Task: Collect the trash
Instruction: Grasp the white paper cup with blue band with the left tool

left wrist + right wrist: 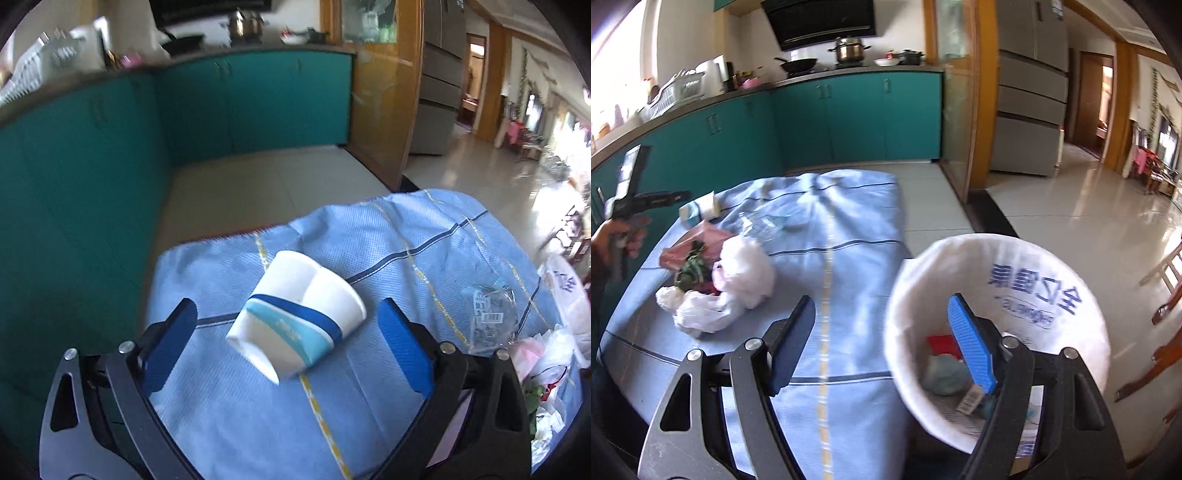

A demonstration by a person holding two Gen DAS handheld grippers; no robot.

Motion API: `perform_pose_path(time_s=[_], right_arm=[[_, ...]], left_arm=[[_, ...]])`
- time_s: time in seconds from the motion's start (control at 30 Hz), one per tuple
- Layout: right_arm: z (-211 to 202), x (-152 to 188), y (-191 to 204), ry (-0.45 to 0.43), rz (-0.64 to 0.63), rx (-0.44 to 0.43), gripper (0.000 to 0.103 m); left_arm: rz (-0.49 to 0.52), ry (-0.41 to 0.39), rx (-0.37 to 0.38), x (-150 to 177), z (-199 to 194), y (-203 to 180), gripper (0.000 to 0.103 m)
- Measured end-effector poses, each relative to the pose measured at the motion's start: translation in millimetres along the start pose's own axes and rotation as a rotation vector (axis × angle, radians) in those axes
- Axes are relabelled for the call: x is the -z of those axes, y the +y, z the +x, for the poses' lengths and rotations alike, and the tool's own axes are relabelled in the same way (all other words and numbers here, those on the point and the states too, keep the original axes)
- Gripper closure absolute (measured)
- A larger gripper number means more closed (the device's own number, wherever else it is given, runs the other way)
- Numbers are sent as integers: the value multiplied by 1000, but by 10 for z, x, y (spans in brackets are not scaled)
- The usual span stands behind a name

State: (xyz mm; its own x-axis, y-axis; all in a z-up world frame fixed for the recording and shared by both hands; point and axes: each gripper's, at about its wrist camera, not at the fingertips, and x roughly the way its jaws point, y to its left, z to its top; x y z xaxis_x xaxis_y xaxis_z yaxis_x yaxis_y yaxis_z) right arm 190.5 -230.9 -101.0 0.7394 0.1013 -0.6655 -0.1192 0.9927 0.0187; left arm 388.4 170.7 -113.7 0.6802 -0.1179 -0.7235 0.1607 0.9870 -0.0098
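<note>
A white paper cup with blue bands [295, 325] lies on its side on the blue tablecloth [388, 251]. My left gripper [290, 325] is open, its blue pads either side of the cup and apart from it. A clear plastic wrapper [493, 319] lies to the right. In the right wrist view the cup [700, 210] lies at the table's far left beside the left gripper [639, 199]. A heap of white and pink bags with green scraps [716, 280] lies on the cloth. My right gripper [881, 321] is open and empty, above the table's edge and the white-lined bin [997, 280].
The bin holds red and pale green scraps and sits on the floor right of the table. Teal kitchen cabinets [849, 118] run behind. A fridge [1030, 88] and a wooden door frame stand at the right. Wooden chair parts [1167, 314] show at the far right.
</note>
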Motion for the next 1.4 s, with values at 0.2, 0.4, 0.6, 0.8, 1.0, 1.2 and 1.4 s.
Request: perform_pose_path(time_s=[0.2, 0.4, 0.6, 0.8, 1.0, 1.2, 1.4], right_arm=[[114, -9, 235, 41, -30, -11, 30], [161, -1, 341, 56, -43, -27, 30], [154, 33, 403, 59, -54, -32, 30], [157, 46, 420, 60, -51, -43, 30], [205, -48, 570, 38, -73, -111, 30], [555, -292, 946, 23, -110, -222, 30], [971, -338, 1205, 96, -118, -241, 31]], left_arm=[[-49, 22, 142, 32, 294, 107, 5], [81, 36, 109, 116, 359, -83, 5], [197, 111, 61, 223, 507, -263, 32], [158, 69, 70, 247, 371, -277, 32], [82, -85, -73, 427, -454, -354, 32], [40, -192, -199, 834, -1303, -746, 32], [-33, -253, -108, 1227, -1839, -1164, 32]])
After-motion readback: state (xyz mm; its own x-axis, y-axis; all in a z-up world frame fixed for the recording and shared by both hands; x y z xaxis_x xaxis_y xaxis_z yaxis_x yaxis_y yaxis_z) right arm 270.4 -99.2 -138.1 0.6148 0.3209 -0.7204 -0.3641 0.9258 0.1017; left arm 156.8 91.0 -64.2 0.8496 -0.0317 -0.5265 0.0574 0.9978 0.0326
